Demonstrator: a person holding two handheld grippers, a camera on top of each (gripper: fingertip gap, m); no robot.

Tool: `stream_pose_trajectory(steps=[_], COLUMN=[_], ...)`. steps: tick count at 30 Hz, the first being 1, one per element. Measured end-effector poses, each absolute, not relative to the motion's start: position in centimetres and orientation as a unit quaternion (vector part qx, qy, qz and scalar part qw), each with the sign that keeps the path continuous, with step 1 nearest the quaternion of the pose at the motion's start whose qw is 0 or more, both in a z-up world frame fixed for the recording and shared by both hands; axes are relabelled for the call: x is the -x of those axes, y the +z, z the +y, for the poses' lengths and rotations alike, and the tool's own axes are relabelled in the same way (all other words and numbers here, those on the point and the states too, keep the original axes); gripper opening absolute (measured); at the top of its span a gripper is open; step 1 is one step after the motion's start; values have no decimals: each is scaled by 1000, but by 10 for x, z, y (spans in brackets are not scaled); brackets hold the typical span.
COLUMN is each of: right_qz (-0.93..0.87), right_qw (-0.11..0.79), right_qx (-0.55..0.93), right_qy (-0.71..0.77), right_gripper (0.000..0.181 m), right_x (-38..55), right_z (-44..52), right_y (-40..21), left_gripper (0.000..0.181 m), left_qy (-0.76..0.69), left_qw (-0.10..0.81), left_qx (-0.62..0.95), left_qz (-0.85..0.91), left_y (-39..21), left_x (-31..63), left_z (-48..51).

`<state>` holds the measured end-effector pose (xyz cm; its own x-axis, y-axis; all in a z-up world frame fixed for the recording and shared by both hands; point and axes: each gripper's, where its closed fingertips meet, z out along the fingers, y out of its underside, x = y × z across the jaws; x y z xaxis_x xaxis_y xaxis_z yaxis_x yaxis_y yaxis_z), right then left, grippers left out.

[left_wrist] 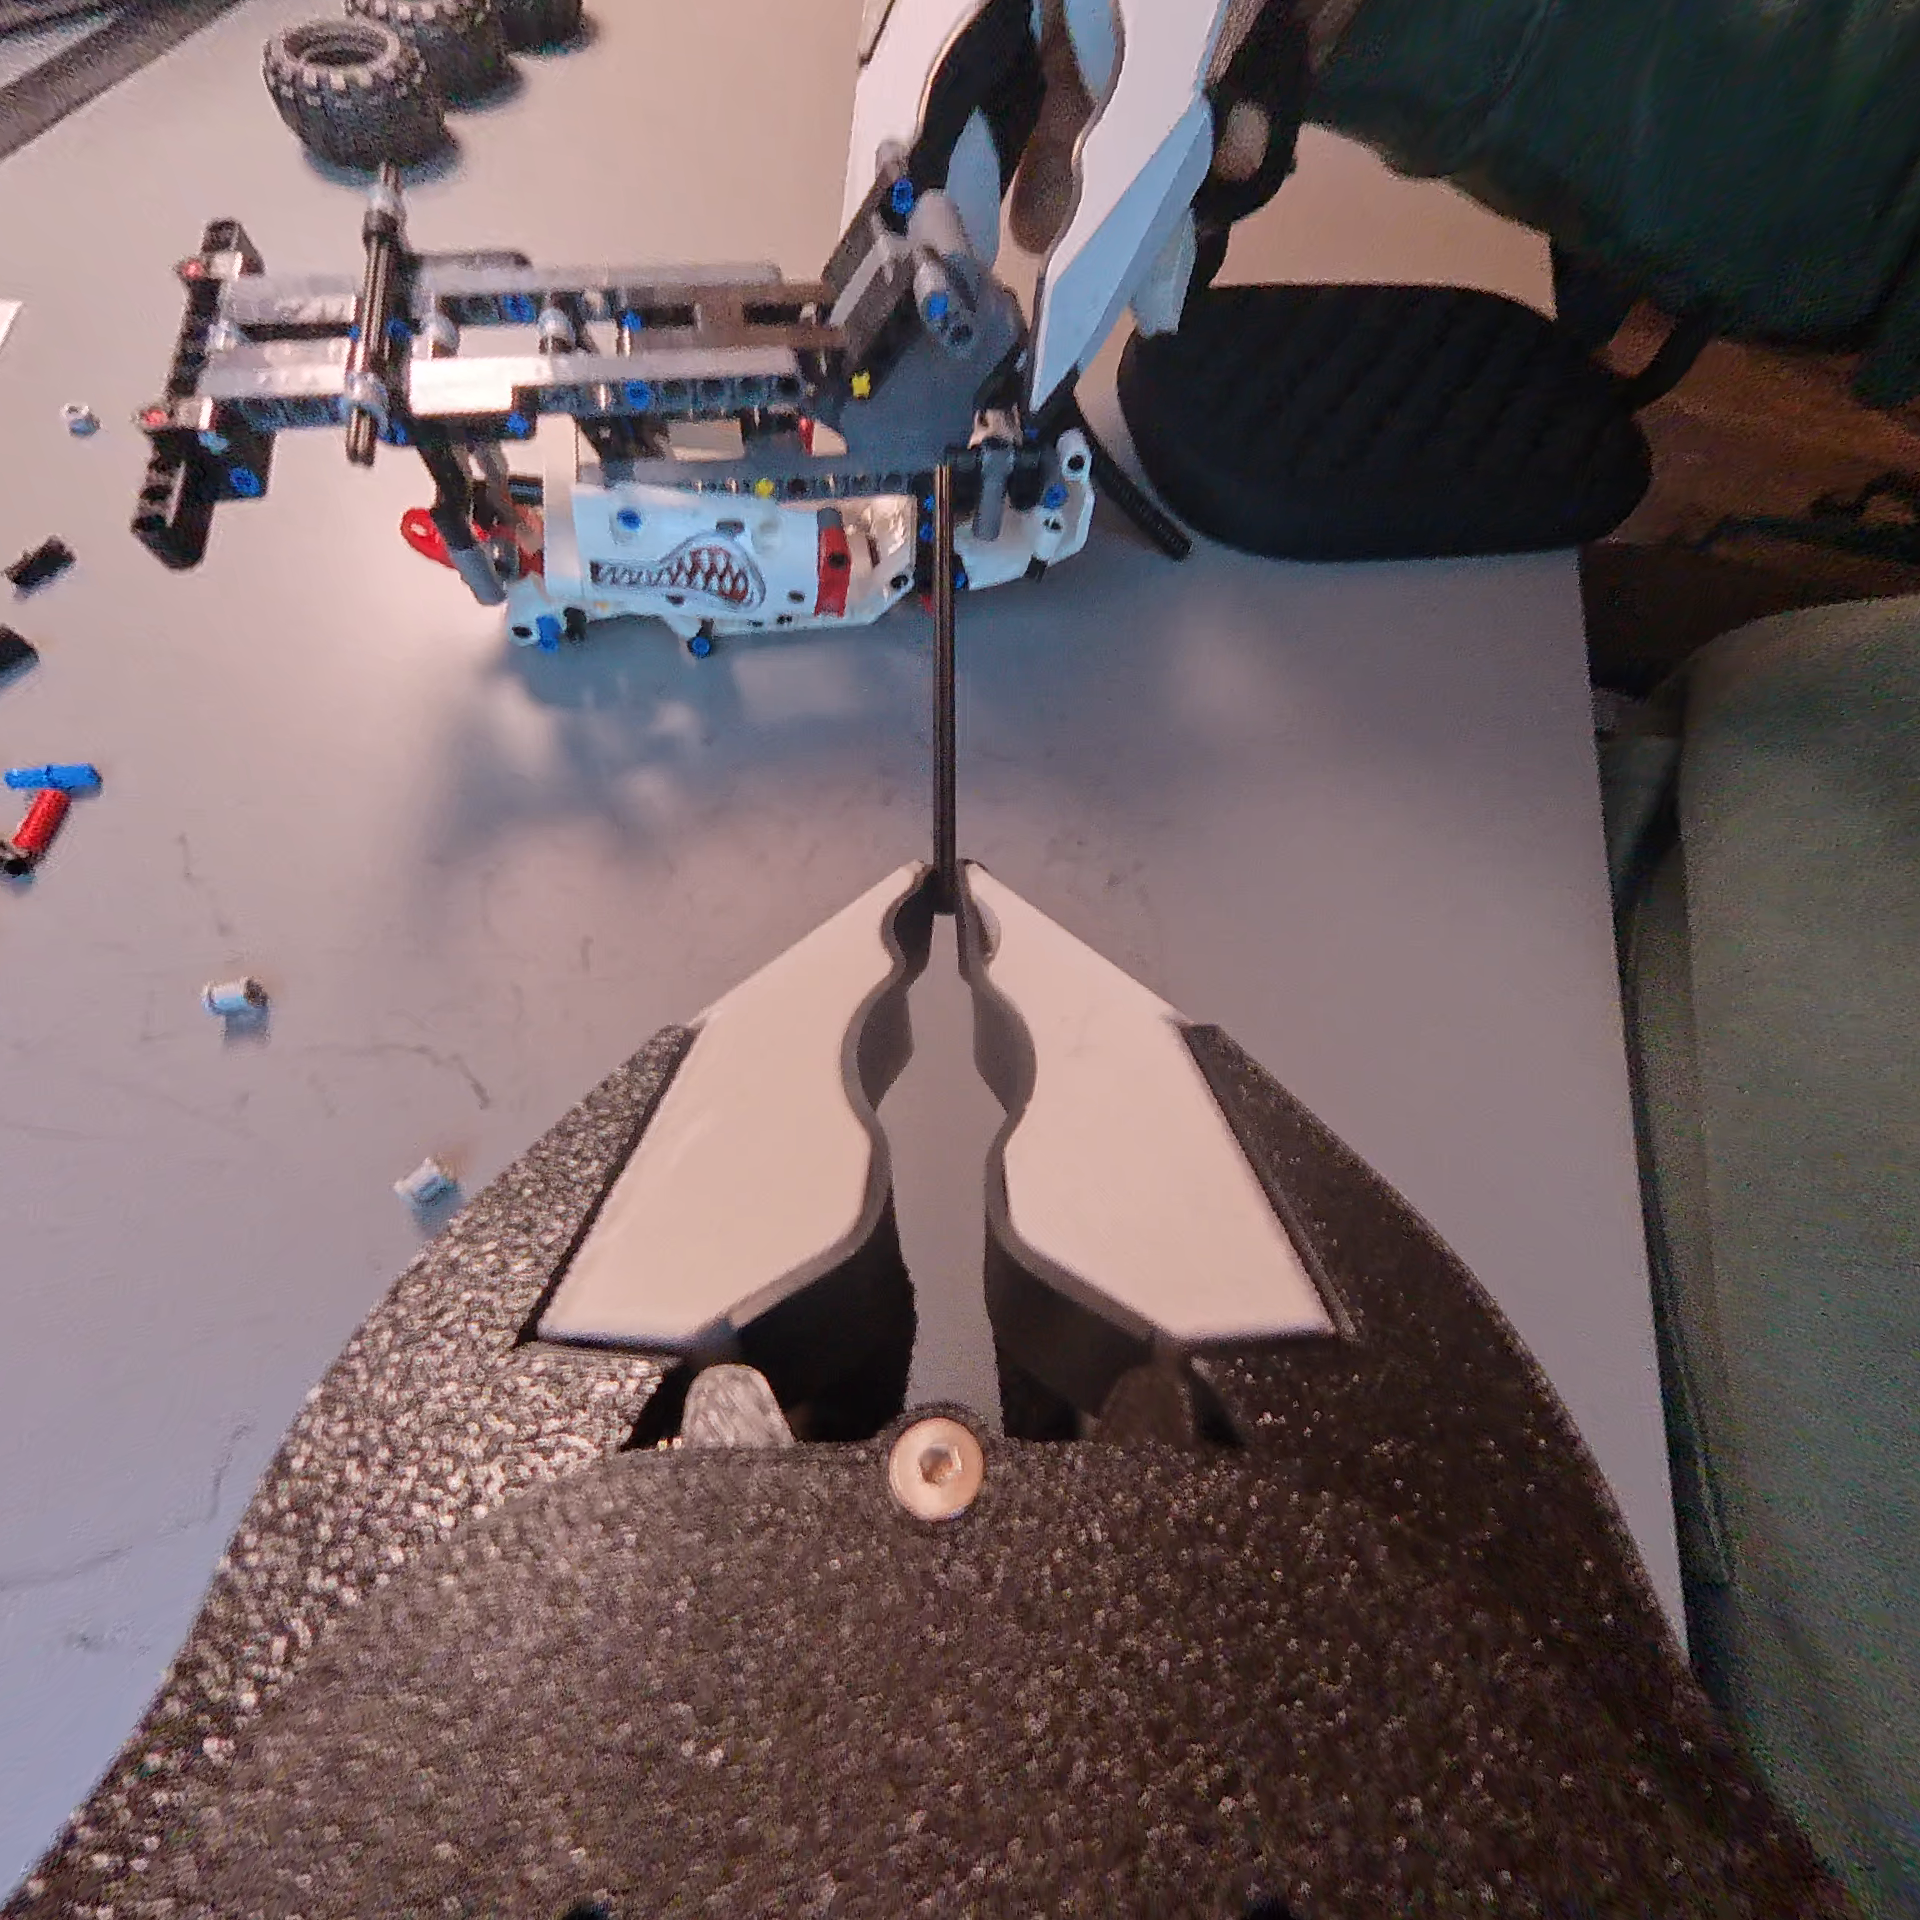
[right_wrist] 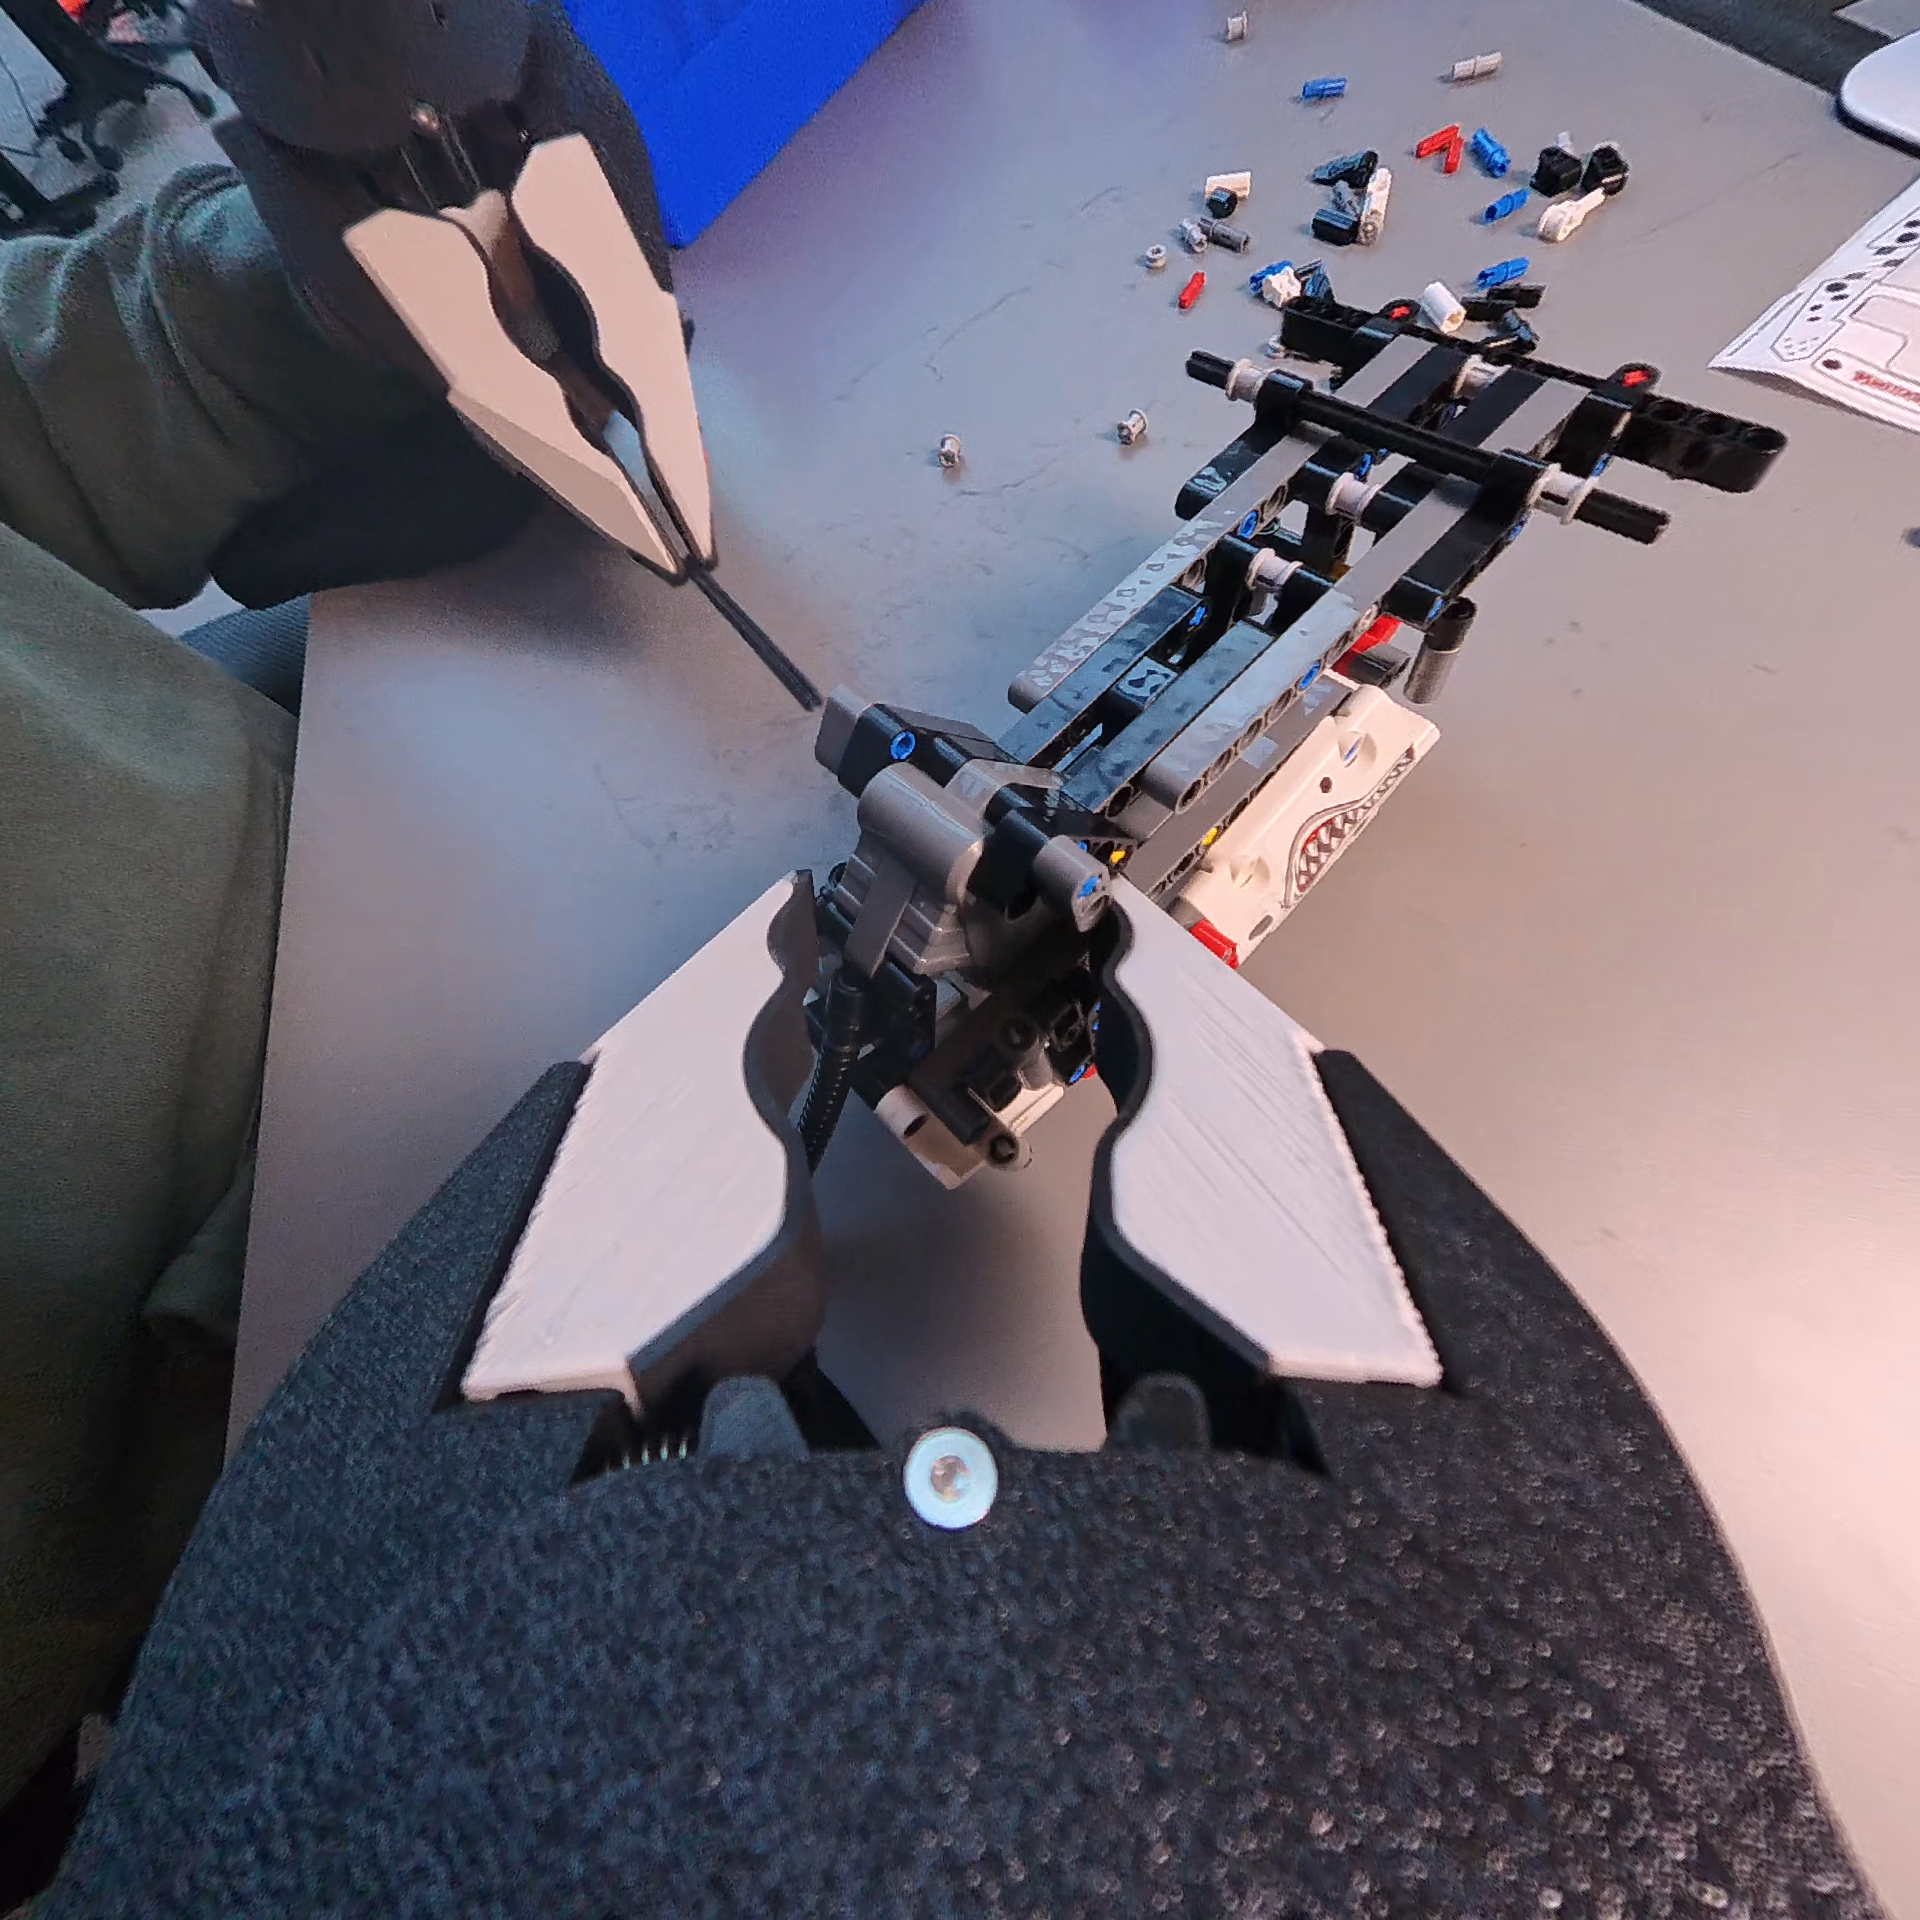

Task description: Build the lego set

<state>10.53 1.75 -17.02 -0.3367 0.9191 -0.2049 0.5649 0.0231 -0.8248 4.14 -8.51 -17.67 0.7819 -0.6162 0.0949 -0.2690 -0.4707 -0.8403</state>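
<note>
The left gripper has its fingers pressed together on the near end of a thin black axle, which runs straight ahead until its far tip reaches the white nose of the half-built Lego truck chassis. In the right wrist view the right gripper has its fingers spread around the grey-and-black end block of the chassis and clamps it, lifting that end while the white shark-mouth panel sits low against the table. The table is a plain grey top with faint scuffs and scratches; its right edge runs beside a green sleeve and a black seat pad. Farther out, loose parts in blue, red, black and white lie scattered past the chassis, with a red shock absorber to the left. Two knobbly black tyres stand at the far left edge, a printed sheet at the far right, and a blue bin beyond.
</note>
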Motion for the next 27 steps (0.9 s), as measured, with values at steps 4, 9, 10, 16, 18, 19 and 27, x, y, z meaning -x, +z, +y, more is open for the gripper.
stream_pose_trajectory(steps=[4, 9, 10, 16, 18, 19, 27], right_qz=[-684, -681, -680, -681, -681, -681, -681], right_qw=[210, 216, 216, 219, 219, 219, 230], right_qx=[542, 543, 543, 542, 542, 542, 550], right_qy=[442, 442, 442, 442, 442, 441, 425], right_gripper=[52, 52, 52, 52, 52, 52, 52], right_x=[-103, -103, -103, -102, -102, -102, -101], right_z=[14, 12, 12, 11, 11, 10, 9], right_y=[-170, -170, -170, -170, -170, -170, -171], left_gripper=[3, 3, 3, 3, 3, 3, 3], left_qy=[-226, -217, -216, -198, -201, -201, -212], left_qw=[454, 447, 446, 439, 440, 441, 416], left_qx=[821, 827, 828, 837, 835, 835, 851], left_qz=[264, 263, 263, 261, 262, 261, 242], left_y=[-161, -164, -165, -170, -169, -168, -164], left_x=[-57, -57, -57, -52, -54, -54, -55], left_z=[-79, -76, -76, -74, -74, -74, -77])
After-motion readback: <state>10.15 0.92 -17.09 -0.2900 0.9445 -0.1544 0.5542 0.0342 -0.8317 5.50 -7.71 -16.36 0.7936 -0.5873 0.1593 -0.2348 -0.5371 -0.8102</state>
